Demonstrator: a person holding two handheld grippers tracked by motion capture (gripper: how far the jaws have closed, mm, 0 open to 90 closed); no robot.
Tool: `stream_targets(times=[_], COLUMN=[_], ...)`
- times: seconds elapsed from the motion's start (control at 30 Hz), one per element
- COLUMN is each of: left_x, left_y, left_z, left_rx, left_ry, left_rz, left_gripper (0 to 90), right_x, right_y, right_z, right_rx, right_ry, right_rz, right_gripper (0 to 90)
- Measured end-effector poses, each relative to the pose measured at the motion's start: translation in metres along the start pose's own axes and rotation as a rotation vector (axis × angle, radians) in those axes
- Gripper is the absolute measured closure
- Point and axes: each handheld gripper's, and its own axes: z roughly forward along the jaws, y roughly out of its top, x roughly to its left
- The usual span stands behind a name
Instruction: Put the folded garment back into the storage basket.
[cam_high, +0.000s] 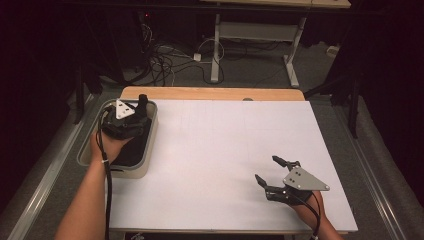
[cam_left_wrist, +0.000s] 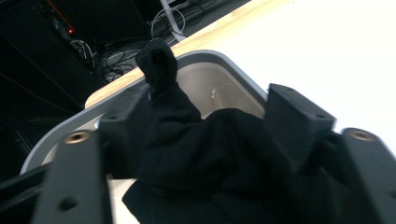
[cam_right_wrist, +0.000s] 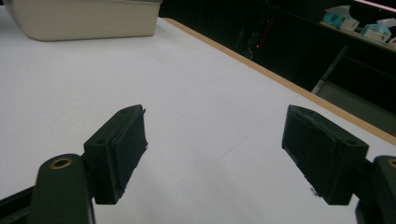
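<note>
Two grippers are under my hands here. My left gripper (cam_high: 131, 116) sits over the grey tub (cam_high: 85, 152) at the counter's left edge, its grey plate facing up and its cable trailing back along my forearm. In the left gripper view its fingers (cam_left_wrist: 299, 116) are clamped on a black cloth (cam_left_wrist: 210, 149): the fabric bunches between them, and one end of it pokes up past the fingertips toward the tub's far rim. More of the cloth hangs down into the tub, where I see a dark mass lying against the near wall in the high view. The tub (cam_left_wrist: 219, 63) is pale inside, with a rounded grey rim, and it stands on the left part of the white counter (cam_high: 225, 145), partly overhanging the counter's edge.

My right gripper (cam_high: 274, 172) rests low over the near right part of the counter, well apart from the tub. Its fingers (cam_right_wrist: 123, 149) are spread wide with nothing between them, only bare white surface showing in the gap. In the right gripper view the tub (cam_right_wrist: 84, 18) appears far off at the top left, and the counter's wooden edge strip (cam_right_wrist: 280, 77) runs diagonally beyond the fingers.
</note>
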Motion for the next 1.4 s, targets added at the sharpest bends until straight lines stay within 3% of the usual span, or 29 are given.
stream_targets(times=[0.23, 0.47, 0.57, 0.83, 1.0, 1.4], left_x=[-0.007, -0.014, -0.015, -0.028, -0.035, -0.041], left_y=[0.002, 0.000, -0.003, -0.006, -0.003, -0.007], left_z=[-0.012, -0.024, -0.027, -0.034, -0.043, -0.053], left_rx=[-0.078, -0.111, -0.156, -0.198, -0.222, -0.259], left_ry=[0.018, 0.029, 0.037, 0.022, 0.028, 0.035], left_rz=[-0.007, 0.003, -0.033, -0.034, -0.012, -0.036], left_gripper=[21.7, 20.9, 19.0, 17.8, 17.8, 17.8], right_x=[0.000, -0.001, -0.001, 0.001, 0.002, 0.001], right_y=[0.000, -0.002, -0.003, -0.003, -0.003, -0.005], right_z=[0.000, 0.002, 0.002, 0.004, 0.006, 0.003], right_rx=[-0.001, 0.009, 0.009, 0.024, 0.034, 0.029], right_ry=[-0.015, -0.016, -0.021, -0.030, -0.034, -0.042], right_rz=[0.015, 0.033, 0.034, 0.036, 0.022, 0.024], right_gripper=[22.3, 19.9, 19.7, 19.1, 17.3, 15.9])
